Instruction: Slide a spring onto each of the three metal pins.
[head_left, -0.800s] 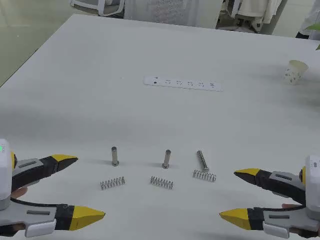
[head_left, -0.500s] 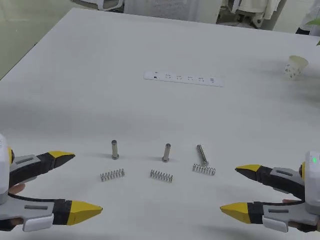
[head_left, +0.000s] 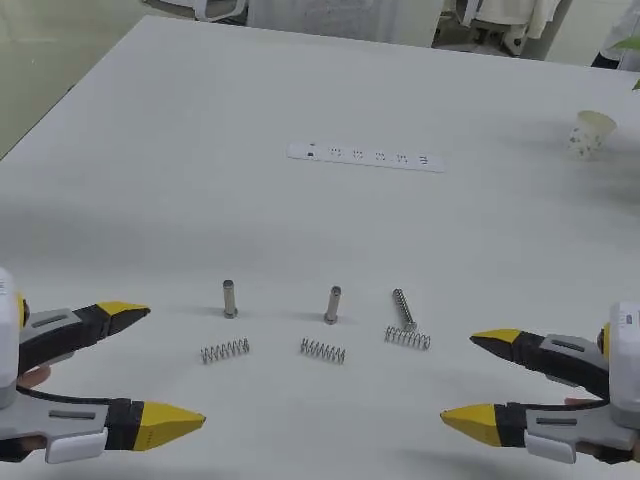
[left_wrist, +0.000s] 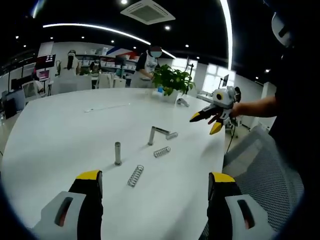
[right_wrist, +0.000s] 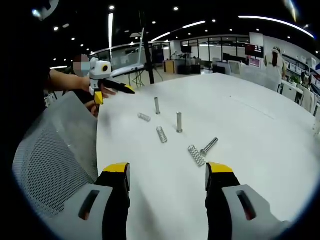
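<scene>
While my left gripper (head_left: 175, 365) and right gripper (head_left: 457, 378) gape wide, holding nothing, I see three pins (head_left: 332, 304) between them on the table (head_left: 180, 180), two upright, a spring (head_left: 322, 350) lying loose before each.

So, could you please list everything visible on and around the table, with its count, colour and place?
table: one, white, under everything
metal pins: three, grey, in a row; left pin and middle pin upright, right pin tilted
springs: three, grey, lying before the pins; left spring, middle spring, right spring
power strip: one, white, mid-table beyond the pins
paper cup: one, white, far right
plant: one, green, far table edge in the left gripper view
mesh chair: one, grey, beside the table
left claw: one, black with yellow tips, open, bottom left
right claw: one, same colours, open, bottom right
</scene>
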